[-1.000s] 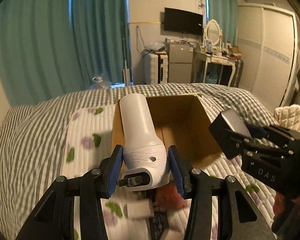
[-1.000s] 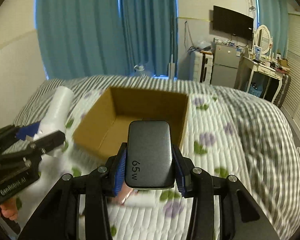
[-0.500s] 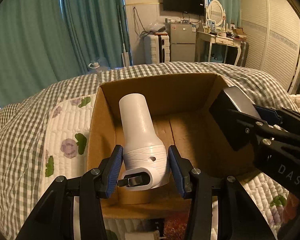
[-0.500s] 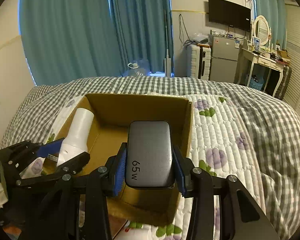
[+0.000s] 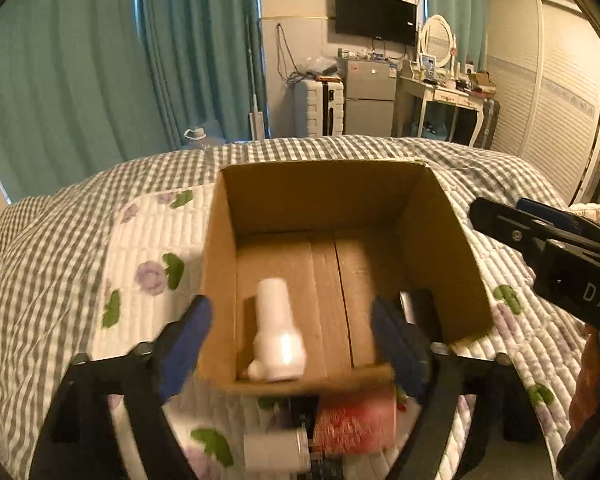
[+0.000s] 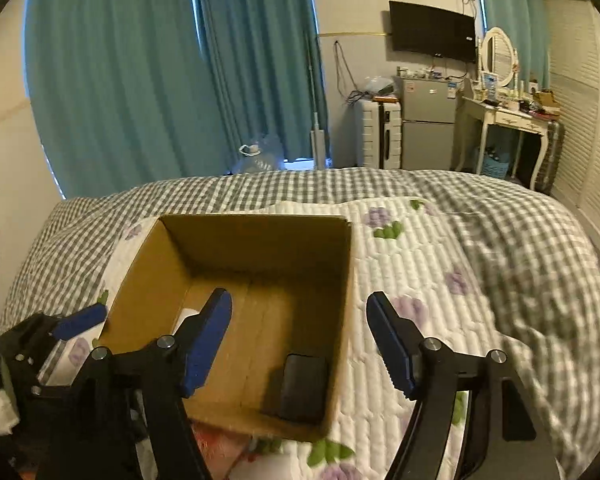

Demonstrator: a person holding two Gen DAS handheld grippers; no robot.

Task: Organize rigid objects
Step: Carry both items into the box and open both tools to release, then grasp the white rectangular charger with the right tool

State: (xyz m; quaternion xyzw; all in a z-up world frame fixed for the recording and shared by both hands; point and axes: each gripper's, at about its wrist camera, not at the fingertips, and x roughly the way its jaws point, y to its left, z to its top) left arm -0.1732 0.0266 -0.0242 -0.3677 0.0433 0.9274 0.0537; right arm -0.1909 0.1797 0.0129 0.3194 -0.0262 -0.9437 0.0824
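Box on quilt, open top. White bottle lying on box floor, left near corner, neck toward far wall. Dark charger flat on box floor, right near corner, against right wall. Left gripper above near edge of box, jaws spread wide, nothing held. Right gripper over right side of box, jaws wide apart, empty. Two items in, by the look of it. More left outside: red thing and white cylinder just short of box's near wall, blurred, kind unclear. Likely next to go in.
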